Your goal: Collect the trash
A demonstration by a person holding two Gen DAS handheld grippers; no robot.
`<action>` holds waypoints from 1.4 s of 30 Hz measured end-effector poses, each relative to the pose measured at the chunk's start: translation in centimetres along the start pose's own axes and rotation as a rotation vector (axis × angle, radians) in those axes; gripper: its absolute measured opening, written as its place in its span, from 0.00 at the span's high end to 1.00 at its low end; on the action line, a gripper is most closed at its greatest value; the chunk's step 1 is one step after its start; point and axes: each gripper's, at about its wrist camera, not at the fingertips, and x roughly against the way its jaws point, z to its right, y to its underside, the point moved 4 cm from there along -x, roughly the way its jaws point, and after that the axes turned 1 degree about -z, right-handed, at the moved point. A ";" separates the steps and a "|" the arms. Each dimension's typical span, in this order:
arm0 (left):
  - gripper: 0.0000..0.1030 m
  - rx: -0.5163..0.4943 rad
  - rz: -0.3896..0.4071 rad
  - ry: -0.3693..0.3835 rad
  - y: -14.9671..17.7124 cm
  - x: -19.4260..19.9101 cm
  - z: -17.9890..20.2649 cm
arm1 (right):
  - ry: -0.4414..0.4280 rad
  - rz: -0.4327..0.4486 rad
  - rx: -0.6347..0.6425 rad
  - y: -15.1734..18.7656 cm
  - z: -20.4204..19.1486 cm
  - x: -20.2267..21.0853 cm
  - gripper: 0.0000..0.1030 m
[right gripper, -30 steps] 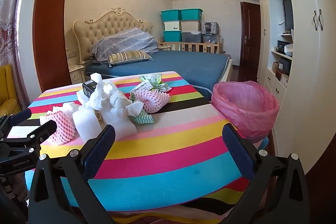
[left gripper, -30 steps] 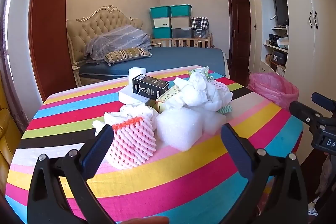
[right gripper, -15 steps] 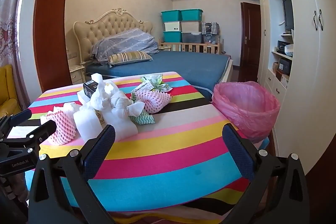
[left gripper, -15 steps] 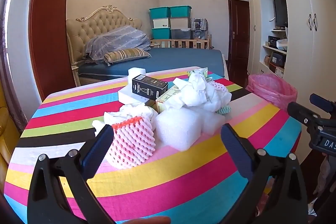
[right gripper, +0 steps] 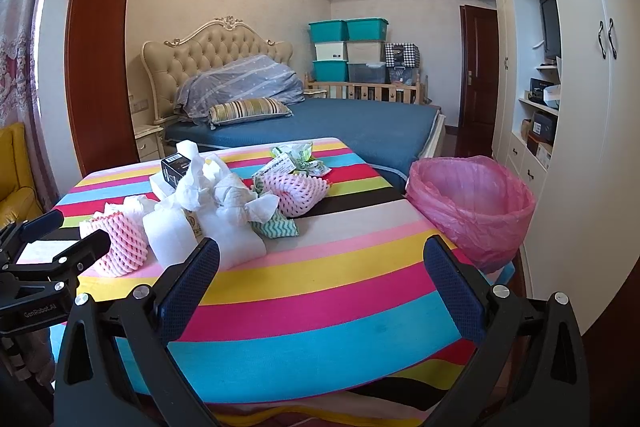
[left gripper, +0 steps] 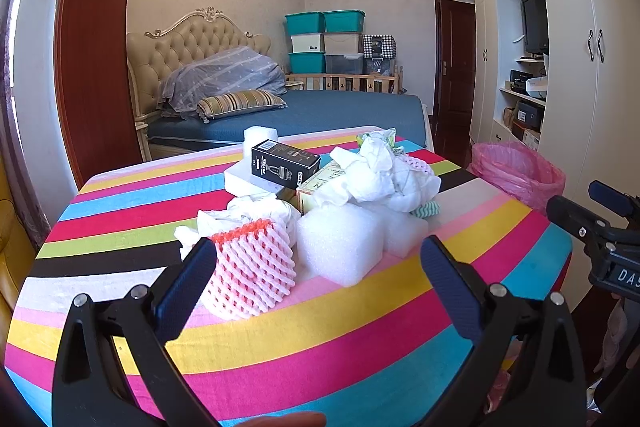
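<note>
Striped tablecloth (left gripper: 120, 223) covers the table, and the trash sits in one heap at its middle. Left gripper (left gripper: 318, 279) hovers over the near edge of the cloth, fingers spread wide, nothing between them. Right gripper (right gripper: 320, 281) likewise over the near edge, fingers wide apart, empty.

Heap, all placed against the cloth: pink foam fruit net (left gripper: 250, 267) nearest the left gripper, a white foam block (left gripper: 340, 241) touching it on the right. Crumpled white paper (left gripper: 380, 175) piled behind the block. Black carton (left gripper: 285, 164) rests on a white slab toward the far edge, a foam roll (left gripper: 256, 137) behind it. A second pink net (right gripper: 294, 191) and a green zigzag scrap (right gripper: 276, 225) lie on the heap's right side, with a green printed wrapper (possibly a snack bag, print too small) (right gripper: 298, 155) at the far edge.

Pink-lined trash bin (right gripper: 472, 203) stands off the cloth's right edge, open, just beside the table.
</note>
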 end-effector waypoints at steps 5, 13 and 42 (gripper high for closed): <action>0.04 0.002 -0.002 0.001 0.0 0.0 0.0 | 0.001 0.001 0.002 0.0 0.0 0.0 0.07; 0.04 0.013 -0.007 0.006 0.3 0.1 -0.1 | 0.000 -0.001 0.000 0.1 0.0 0.0 0.07; 0.04 0.017 -0.011 0.009 0.3 0.0 -0.3 | -0.002 -0.006 -0.004 0.3 -0.1 -0.2 0.07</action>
